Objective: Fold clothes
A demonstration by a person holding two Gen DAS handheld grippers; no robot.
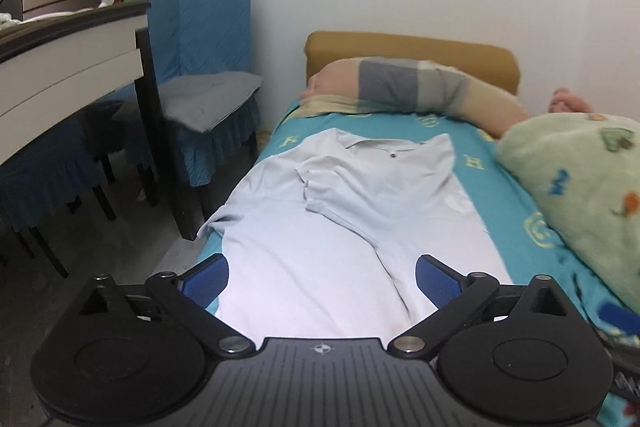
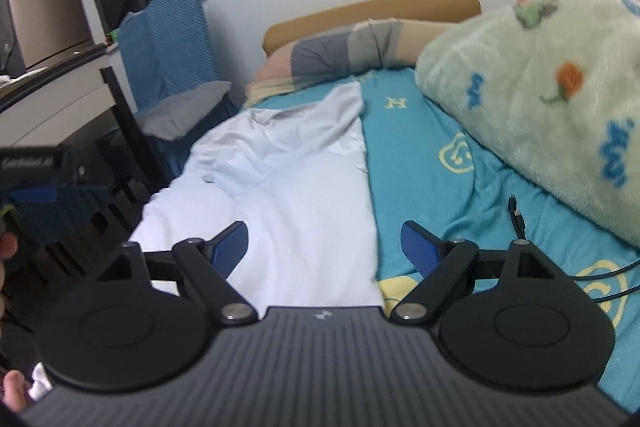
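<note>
Pale polo shirt lay spread on the bed, 1 sleeve folded inward; both tongs, left and right, hovered wide open and empty, likely between folds.

A teal bed sheet with yellow printed figures covers the bed. On its right side lies a fluffy pale green blanket with cartoon patterns. A mustard-yellow padded headboard stands against the white wall. Beside the bed stands a chair with a blue quilted cover, with a grey cushion on its seat. A thin black cable lies on the sheet.
</note>
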